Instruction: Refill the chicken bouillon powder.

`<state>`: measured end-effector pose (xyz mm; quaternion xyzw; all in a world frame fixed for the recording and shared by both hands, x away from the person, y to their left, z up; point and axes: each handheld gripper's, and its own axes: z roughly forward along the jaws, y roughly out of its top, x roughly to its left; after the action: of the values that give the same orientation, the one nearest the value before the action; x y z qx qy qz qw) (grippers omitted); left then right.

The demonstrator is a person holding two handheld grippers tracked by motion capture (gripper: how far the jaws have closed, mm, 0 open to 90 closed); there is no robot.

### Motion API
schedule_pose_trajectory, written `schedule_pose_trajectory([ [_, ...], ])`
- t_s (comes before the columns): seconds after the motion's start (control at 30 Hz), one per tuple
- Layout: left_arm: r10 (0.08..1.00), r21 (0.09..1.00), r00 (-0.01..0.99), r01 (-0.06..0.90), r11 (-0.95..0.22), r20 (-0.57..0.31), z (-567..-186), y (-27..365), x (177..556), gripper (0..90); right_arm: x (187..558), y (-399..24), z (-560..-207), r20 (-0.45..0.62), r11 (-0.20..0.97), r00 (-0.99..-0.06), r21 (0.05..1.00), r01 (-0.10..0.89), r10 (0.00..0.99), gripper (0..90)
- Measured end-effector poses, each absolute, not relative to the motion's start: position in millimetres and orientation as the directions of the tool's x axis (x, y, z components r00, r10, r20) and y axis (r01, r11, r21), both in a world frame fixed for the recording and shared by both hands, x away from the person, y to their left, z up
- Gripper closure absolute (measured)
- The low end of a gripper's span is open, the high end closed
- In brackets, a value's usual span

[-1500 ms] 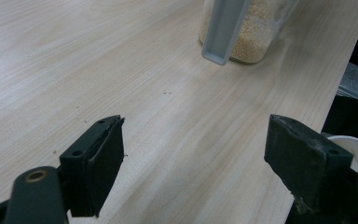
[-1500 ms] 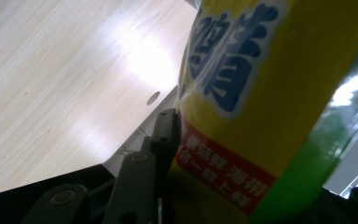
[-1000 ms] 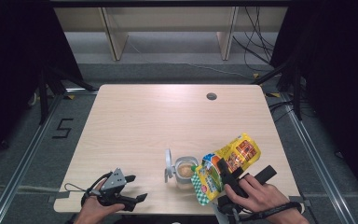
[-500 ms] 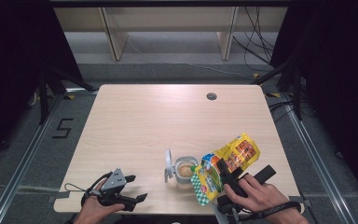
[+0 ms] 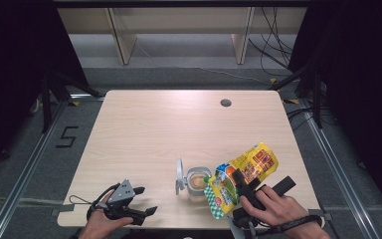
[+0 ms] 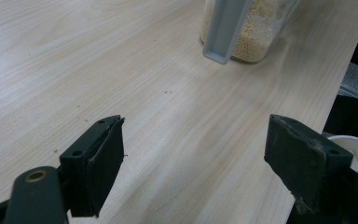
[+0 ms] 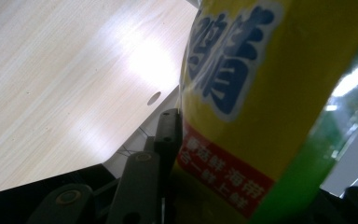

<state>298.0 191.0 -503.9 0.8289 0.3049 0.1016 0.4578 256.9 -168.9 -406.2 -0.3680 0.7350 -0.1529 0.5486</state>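
Light wood-grain table (image 5: 144, 134) with a small round dark grommet hole (image 5: 225, 103) near its far edge; the work occupies the near right part of the top. A floor marking (image 5: 65, 137) at the left of the table reads as the digit "5".

Yellow-and-green printed plastic pouch (image 5: 238, 177), the largest item in hand, is tilted over, its green-and-white lower end toward the clear plastic jar (image 5: 197, 181) and its yellow upper end raised toward the right. In the right gripper view the pouch (image 7: 279, 107) carries large dark-blue characters on yellow and a red band of white characters; they look Chinese, but are too sheared and close to be read with confidence. No brand name is legible.

The jar stands open just beside the pouch, its pale hinged lid (image 5: 179, 175) swung up at the left, and holds beige granules (image 6: 256, 37) part-way up, as the left gripper view shows.

Right gripper (image 5: 242, 191): jaws clamped on the pouch, one black pad (image 7: 168, 130) pressed flat against its side. Left gripper (image 5: 142, 209): jaws apart with nothing between them, resting on the near left table edge, well apart from the jar.

Judged progress: pouring into the jar appears under way, or about to begin or end; no falling stream is discernible. Setting the pouch down and closing the lid seem to remain.
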Motion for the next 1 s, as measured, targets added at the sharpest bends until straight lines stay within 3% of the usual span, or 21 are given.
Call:
schedule_pose_trajectory([
  [0.43, 0.599, 0.822, 0.793, 0.411, -0.393, -0.110, -504.2, 190.9, 297.9, 19.3, 257.3, -171.2, -406.8, -0.709, 0.700, -0.138, -0.612, -0.368, -0.692, 71.2],
  [1.0, 0.601, 0.819, 0.792, 0.410, -0.401, -0.102, -503.3, 191.4, 297.5, 19.3, 256.5, -183.3, -414.5, -0.800, 0.788, -0.155, -0.503, -0.355, -0.580, 71.3],
])
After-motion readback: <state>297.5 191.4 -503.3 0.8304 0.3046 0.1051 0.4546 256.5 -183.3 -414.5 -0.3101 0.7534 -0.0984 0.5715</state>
